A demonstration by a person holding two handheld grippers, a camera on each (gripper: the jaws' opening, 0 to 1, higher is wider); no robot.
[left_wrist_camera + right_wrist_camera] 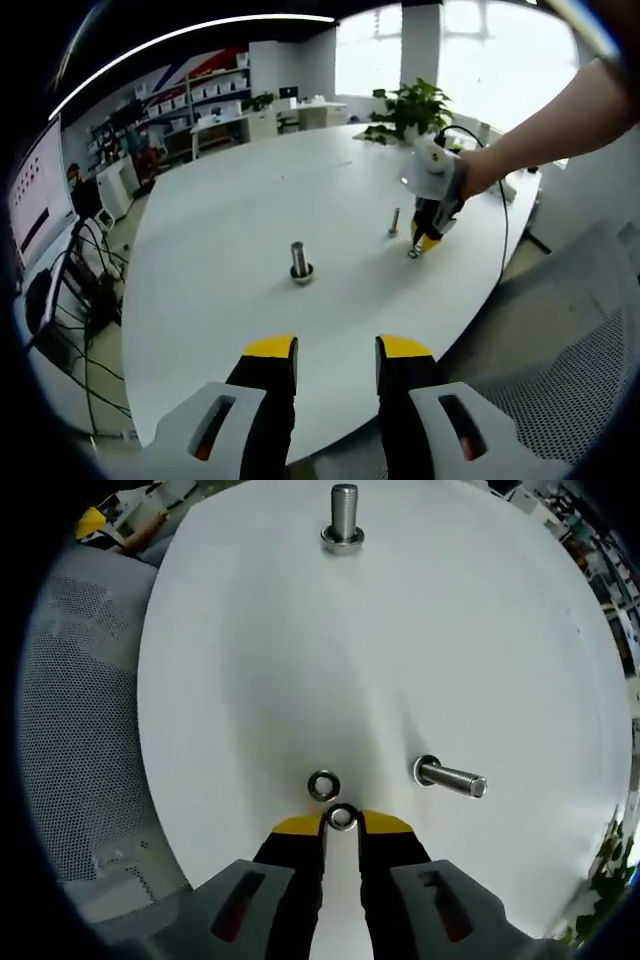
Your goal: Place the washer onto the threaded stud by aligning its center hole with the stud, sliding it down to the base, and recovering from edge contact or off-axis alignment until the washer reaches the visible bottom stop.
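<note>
Right gripper point(341, 820) is closed down on a washer point(342, 818), pinched between the yellow jaw tips at the 6 o'clock edge of the right gripper view. Looks like a firm grip, held just above the white table point(250, 680).

Just past it, toward 12, a second ring point(323, 785) lies flat on the table, nearly touching the held one. Could be another washer or a nut; can't tell.

At about 3 o'clock from the grip, a threaded stud point(452, 778) stands on its base, near but clearly apart from the washer. Looks like the closest target.

Far out at 12, a second stud point(343, 520) stands with what looks like a ring already around its base.

In the left gripper view, left gripper point(336, 355) sits at 6 o'clock, jaws partly open with a clear gap, holding nothing, hovering at the near table edge. Second stud point(300, 262) sits mid-table; the right gripper point(424, 240) is at 2 o'clock beside the small stud point(394, 221).

Status, my read:
- Pick: done.
- Align hole to stud: not yet done; washer is off to the side of the stud.
- Slide down to bottom stop: left to do.

Risk: washer is gripped near the edge, so it could tilt and catch threads.
</note>
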